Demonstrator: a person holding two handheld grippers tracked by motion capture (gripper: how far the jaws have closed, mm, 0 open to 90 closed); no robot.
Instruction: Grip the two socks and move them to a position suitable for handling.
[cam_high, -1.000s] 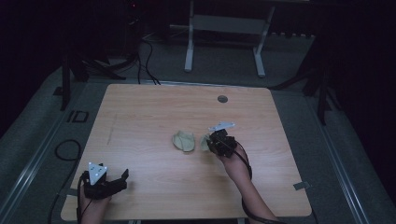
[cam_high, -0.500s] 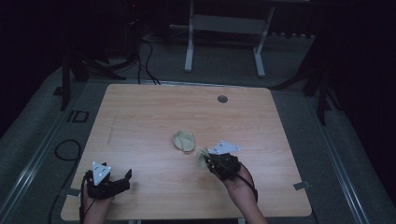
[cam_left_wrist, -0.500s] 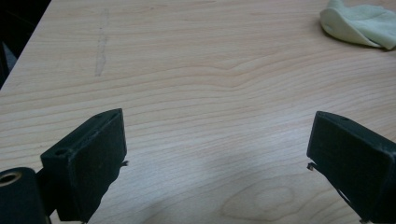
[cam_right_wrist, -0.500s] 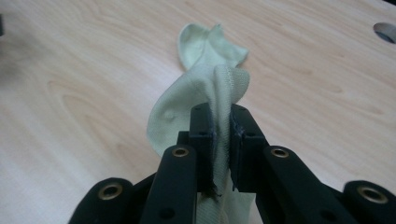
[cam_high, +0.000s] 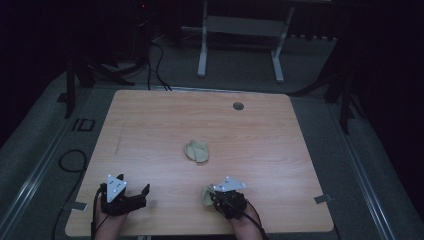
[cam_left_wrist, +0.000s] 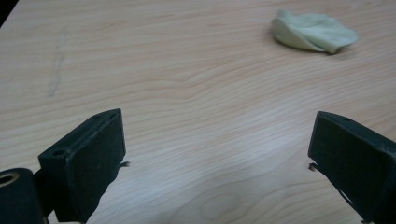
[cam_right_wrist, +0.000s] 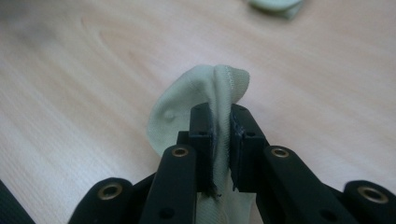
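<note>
Wooden table (cam_high: 150, 125), pale grain, rounded corners, set on grey floor in a dark room; a small round hole (cam_high: 238, 106) sits near its far edge. Right gripper (cam_high: 214, 196) — near the front edge, right of centre, with only a narrow strip of board between it and that edge; its jaws are clamped almost together on a pale green cloth (cam_right_wrist: 201, 100), a fold of which rises between the pads and curls over their tips in the right gripper view. In the high view the same cloth (cam_high: 207, 195) shows as a small bunch at the gripper's left side, low over the tabletop. Second cloth (cam_high: 197, 150) — same pale green, lying crumpled near the middle of the table, apart from both grippers and well away from every edge; it appears at the upper right of the left gripper view (cam_left_wrist: 314, 31) and at the top edge of the right gripper view (cam_right_wrist: 275, 5). Left gripper (cam_high: 131, 199) — by the front left corner, close to the front edge; its jaws stand wide apart with only bare wood between them, holding nothing. Open room: the whole far half of the table, the left side and the right side lie bare, as does the stretch of board between the two grippers.
</note>
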